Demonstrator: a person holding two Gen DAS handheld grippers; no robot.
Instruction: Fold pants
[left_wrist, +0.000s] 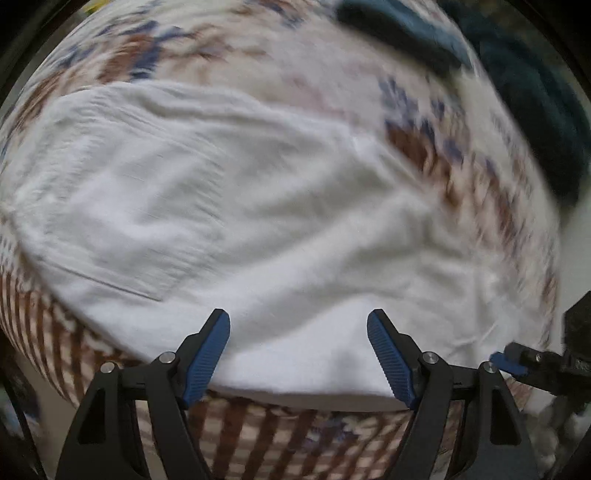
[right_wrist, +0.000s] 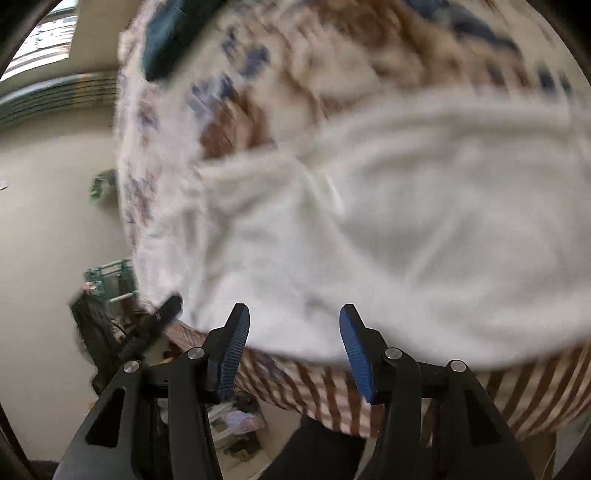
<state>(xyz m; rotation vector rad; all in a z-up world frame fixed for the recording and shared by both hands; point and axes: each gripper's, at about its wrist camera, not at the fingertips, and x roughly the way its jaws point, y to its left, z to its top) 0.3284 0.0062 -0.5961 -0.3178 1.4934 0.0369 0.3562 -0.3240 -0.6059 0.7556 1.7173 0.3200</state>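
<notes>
White pants (left_wrist: 229, 206) lie spread across a table cloth (left_wrist: 258, 439) patterned in brown and blue — filling mid-frame. Left gripper (left_wrist: 298, 356) and right gripper (right_wrist: 291, 352) hover open, empty, at lower centre; pale floor (right_wrist: 48, 229) at left.

Patterned tablecloth (left_wrist: 424, 147) covers table – white pants (left_wrist: 221, 203), teal cloth (left_wrist: 406, 29) on it.

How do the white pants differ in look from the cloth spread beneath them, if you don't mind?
The pants are plain white; the patterned cloth carries brown stripes and blue-brown motifs. The pants are rumpled, with a pocket seam showing; the cloth lies mostly flat and reaches out past them. Both are soft fabric.
</notes>
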